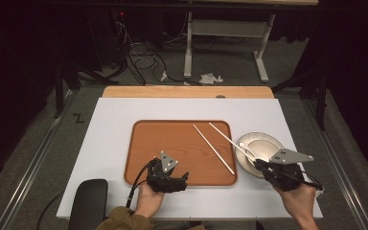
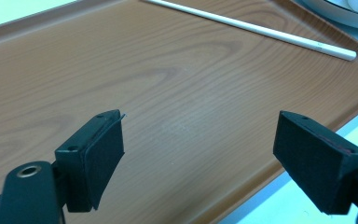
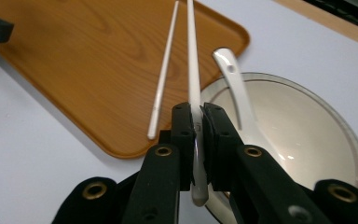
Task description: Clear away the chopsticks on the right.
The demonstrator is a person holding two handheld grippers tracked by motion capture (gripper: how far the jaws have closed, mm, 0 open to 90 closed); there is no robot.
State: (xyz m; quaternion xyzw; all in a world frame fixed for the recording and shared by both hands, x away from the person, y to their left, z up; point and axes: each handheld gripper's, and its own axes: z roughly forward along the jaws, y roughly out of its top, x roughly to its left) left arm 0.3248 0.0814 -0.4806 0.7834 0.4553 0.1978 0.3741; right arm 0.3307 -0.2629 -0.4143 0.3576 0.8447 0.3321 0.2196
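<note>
Biggest risk I see: the right hand-held gripper pinches the white chopstick right at its butt end, so the long tip could swing, clip the ceramic spoon in the bowl or slip out. It hovers near the surface's front right corner, the stick reaching over the wooden tray. The second chopstick lies on the tray's right side. The left hand-held gripper rests wide open and empty at the tray's front edge.

2 black grippers w/ grey 3-cornered plates, brass-ringed screw holes, black cables; olive sleeve on left arm.
</note>
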